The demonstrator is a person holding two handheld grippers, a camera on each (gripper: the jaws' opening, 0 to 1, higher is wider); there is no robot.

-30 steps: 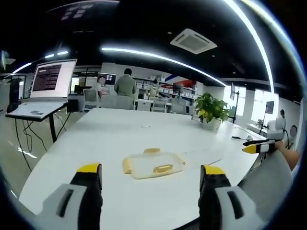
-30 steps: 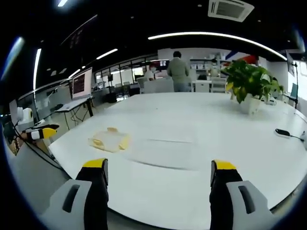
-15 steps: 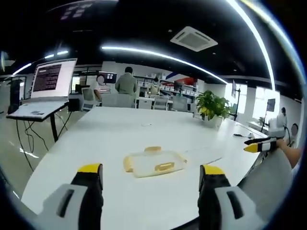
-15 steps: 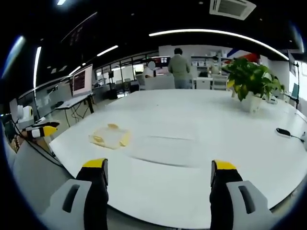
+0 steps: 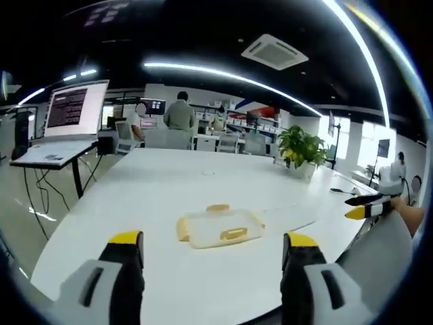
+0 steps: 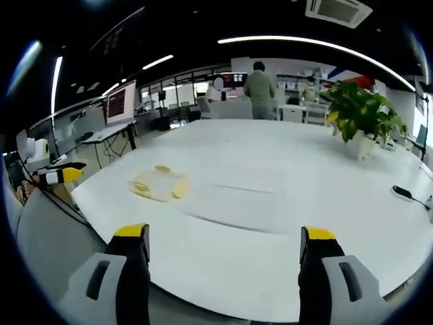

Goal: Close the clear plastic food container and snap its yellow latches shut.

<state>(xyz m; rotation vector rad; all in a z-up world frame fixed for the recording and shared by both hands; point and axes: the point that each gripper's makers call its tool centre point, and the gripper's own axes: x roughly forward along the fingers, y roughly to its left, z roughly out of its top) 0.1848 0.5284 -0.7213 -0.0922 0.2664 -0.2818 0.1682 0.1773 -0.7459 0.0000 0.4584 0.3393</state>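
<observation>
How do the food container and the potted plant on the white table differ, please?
The food container is low, flat, clear plastic with yellow latches; the potted plant stands tall, leafy and green in a pale pot. The container lies near the left tongs; the plant stands farther back. Both rest on the white table.

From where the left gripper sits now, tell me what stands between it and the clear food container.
Nothing visible does. In the left gripper view, the left gripper has its jaws apart, and only bare white table lies between them and the clear food container. The potted plant stands far beyond it, off to the side.
</observation>
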